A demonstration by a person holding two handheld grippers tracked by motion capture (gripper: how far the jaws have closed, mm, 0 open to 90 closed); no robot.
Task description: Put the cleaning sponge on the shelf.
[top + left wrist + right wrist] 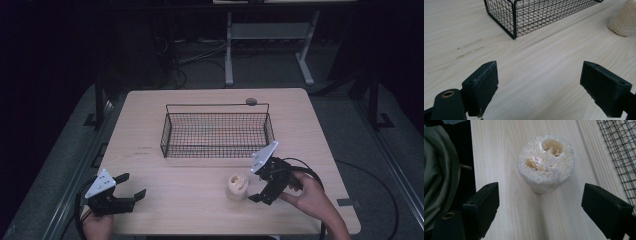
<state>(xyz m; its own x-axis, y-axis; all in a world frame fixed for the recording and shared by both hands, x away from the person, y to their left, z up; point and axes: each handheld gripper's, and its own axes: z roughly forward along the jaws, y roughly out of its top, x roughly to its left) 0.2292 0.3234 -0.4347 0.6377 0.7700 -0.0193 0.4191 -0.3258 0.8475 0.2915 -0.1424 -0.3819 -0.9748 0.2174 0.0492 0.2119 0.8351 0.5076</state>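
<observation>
A cream loofah sponge [237,186] [545,163] stands on end on the wooden table, showing two holes in its top. My right gripper [261,182] [540,207] sits just right of it, open, its jaws pointing at the loofah without touching it. The loofah also shows at the far right edge of the left gripper view [624,20]. My left gripper [131,186] [539,87] rests open at the table's front left corner, with bare wood between its jaws. A black wire basket [217,131] [536,15] [621,150] stands empty at the table's middle.
A small round grey object [251,101] lies behind the basket near the far edge. Faint marks [140,150] [469,48] show on the wood left of the basket. A grey-green sleeve [439,175] hangs beyond the table's front edge. Another table's white legs [229,50] stand behind.
</observation>
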